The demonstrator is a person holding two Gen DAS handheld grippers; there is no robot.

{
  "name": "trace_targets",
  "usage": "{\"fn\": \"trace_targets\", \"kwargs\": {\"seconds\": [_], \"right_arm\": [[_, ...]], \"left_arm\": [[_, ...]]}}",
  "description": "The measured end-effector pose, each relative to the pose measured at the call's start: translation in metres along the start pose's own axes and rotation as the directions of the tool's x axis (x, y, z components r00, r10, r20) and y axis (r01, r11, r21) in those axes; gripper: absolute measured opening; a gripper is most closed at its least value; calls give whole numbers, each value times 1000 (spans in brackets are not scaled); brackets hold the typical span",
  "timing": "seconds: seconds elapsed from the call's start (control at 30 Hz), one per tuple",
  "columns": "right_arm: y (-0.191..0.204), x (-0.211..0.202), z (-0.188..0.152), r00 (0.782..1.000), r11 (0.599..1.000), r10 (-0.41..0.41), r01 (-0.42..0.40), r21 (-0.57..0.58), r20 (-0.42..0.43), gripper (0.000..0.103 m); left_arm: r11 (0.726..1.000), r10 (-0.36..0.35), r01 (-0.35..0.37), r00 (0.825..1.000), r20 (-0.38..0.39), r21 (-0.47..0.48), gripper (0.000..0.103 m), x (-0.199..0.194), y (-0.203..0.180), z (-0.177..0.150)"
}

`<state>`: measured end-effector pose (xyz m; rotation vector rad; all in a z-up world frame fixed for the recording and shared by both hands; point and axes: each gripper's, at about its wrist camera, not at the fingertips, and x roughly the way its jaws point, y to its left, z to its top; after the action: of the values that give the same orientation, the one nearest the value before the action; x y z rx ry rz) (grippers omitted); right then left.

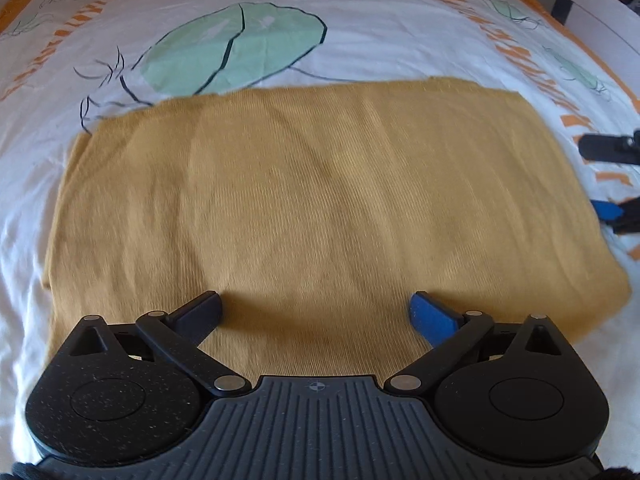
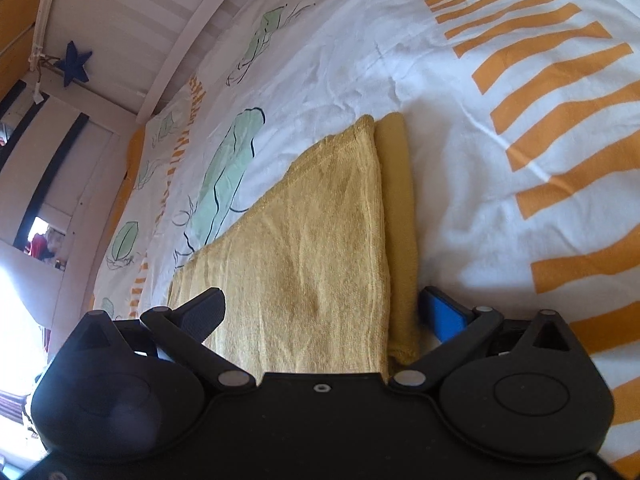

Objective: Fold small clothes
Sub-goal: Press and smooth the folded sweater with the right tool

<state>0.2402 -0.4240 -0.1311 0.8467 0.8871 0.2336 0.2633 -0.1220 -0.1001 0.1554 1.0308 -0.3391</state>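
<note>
Mustard garment [image 1: 312, 192] folded flat on bedsheet [image 1: 360, 40]. Left gripper [image 1: 316, 312] spread, empty, over near edge; right gripper [image 2: 324, 312] spread, straddling right edge. Pinch all layers before folding.

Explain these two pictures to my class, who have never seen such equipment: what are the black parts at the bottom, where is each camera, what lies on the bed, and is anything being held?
No robot is here. A person holds a two-finger gripper in each hand, and each gripper carries a wide-angle camera that looks forward along its fingers. That is why black gripper parts fill the bottom of both pictures.

One picture comes from the left gripper, the other from the right gripper. The right gripper also shows at the edge of the left view.

On the printed bedsheet lies a mustard-yellow garment, already folded into a flat rectangle; the right view shows its layers stacked at one edge.

Both grippers are wide open over the cloth. Neither one holds anything.
</note>
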Motion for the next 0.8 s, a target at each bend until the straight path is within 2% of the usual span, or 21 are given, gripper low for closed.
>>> {"fn": "trace_targets", "kwargs": {"seconds": [0.07, 0.3, 0.47, 0.63, 0.8], "right_arm": [[-3, 1, -1, 1000, 1000, 12, -12, 8, -5, 103], [-13, 9, 0, 995, 993, 97, -99, 65, 28, 103], [-7, 18, 0, 992, 993, 120, -121, 12, 45, 103], [3, 25, -4, 991, 993, 110, -106, -61, 81, 103], [4, 26, -7, 987, 988, 122, -110, -112, 107, 103]], "left_arm": [[1000, 3, -3, 1000, 21, -12, 103, 1, 1, -4], [999, 19, -18, 1000, 24, -39, 103, 4, -1, -2], [999, 19, -18, 999, 31, -47, 103, 4, 0, -3], [999, 11, -10, 999, 32, -41, 103, 5, 2, -3], [998, -35, 38, 999, 40, -53, 101, -3, 13, -2]]}}
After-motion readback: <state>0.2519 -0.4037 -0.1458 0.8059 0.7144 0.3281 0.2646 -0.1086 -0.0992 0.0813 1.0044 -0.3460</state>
